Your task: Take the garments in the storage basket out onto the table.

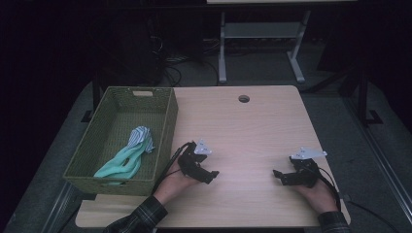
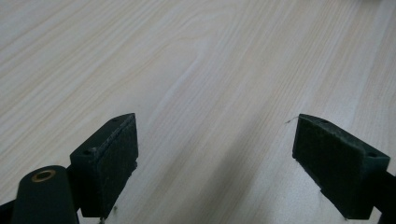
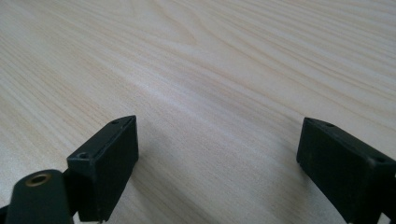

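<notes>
On the light wooden table (image 1: pixel 243 131), the left gripper (image 1: pixel 212 175) and the right gripper (image 1: pixel 277 174) rest well apart, both with jaws spread wide and holding nothing. A green woven basket (image 1: pixel 165 121) stands at the table's left edge; inside lie mint-green cloths (image 1: pixel 124 162) and a striped piece (image 1: pixel 141 136) — its folds too dim to read.
</notes>
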Demonstrator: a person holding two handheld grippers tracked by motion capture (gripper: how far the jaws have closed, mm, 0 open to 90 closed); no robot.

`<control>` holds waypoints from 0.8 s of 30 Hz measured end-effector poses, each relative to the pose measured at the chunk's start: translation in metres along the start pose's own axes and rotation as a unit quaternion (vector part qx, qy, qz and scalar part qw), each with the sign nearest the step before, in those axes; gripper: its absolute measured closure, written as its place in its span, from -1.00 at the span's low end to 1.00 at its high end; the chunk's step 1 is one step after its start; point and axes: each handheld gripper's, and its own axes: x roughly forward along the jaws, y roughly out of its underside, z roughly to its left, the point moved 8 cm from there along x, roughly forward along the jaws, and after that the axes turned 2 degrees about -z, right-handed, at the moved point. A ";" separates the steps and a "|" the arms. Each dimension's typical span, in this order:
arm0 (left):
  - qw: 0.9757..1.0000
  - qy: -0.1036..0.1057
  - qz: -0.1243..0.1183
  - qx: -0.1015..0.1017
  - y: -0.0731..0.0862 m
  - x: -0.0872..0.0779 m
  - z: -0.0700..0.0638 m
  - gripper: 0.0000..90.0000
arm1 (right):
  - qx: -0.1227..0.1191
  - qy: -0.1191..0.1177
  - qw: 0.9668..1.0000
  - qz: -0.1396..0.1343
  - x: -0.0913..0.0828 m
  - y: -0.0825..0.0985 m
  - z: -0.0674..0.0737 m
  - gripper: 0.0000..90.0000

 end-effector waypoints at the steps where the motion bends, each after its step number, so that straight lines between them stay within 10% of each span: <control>1: 1.000 -0.001 0.000 0.002 -0.001 0.000 0.000 -0.70 | 0.000 0.000 1.000 0.000 0.000 0.000 0.000 -0.73; 24: 1.000 -0.002 -0.004 -0.001 -0.012 -0.018 0.006 -0.69 | -0.001 0.000 1.000 0.000 0.000 0.000 0.000 -0.73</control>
